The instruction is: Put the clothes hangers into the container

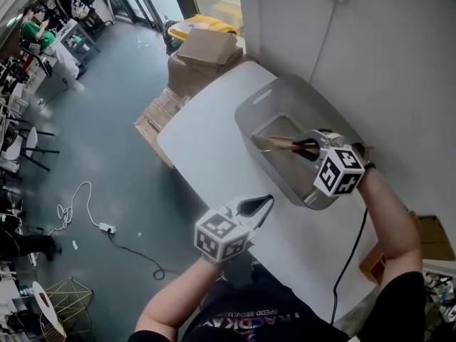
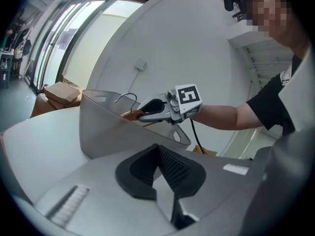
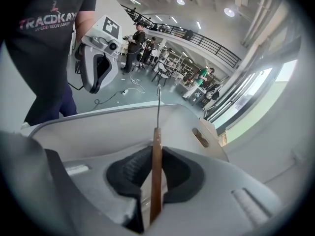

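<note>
Poised in the grey container [image 1: 244, 114] at centre right, the wooden clothes hanger [image 1: 274, 142] is clamped in the right gripper [image 1: 308, 147], release being judged due next, while the left gripper [image 1: 268, 201] is closed on nothing.

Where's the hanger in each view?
Head view: right of centre, hanger in the right gripper, over the container.
Left gripper view: left of centre, its wood and hook showing above the container rim, at the right gripper's tips.
Right gripper view: dead centre, upright between the jaws, hook on top.
Shared landmark: the grey container, in all three.
</note>
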Demonstrator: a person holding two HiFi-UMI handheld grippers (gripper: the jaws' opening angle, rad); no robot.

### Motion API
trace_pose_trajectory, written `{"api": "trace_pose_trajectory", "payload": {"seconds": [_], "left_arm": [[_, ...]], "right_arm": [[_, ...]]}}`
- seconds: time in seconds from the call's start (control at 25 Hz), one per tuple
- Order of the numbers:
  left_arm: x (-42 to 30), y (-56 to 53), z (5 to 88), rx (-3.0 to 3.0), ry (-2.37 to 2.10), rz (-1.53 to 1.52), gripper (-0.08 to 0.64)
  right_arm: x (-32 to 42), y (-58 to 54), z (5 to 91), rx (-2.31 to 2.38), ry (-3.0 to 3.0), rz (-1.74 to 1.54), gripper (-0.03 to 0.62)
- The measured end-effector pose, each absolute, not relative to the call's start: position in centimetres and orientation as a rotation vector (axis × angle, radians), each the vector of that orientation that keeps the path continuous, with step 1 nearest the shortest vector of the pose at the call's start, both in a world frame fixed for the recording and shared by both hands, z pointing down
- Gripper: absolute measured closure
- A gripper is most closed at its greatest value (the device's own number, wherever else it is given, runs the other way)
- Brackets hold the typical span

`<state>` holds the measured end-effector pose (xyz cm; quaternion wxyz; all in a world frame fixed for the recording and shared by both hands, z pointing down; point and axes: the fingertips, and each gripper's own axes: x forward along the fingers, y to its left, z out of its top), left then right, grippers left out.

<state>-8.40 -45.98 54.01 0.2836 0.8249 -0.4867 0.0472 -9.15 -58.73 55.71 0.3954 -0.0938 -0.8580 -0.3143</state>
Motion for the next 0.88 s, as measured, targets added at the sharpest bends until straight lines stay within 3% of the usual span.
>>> {"api": "trace_pose_trajectory", "payload": {"seconds": [0.88], "left_arm": [[-6.9,-42.7,52.6,2.244,-1.309,0.107,0.560]], "right_arm": [[-5.8,-55.8,58.3,-0.276,-1.956,-0.878,0.489]]}}
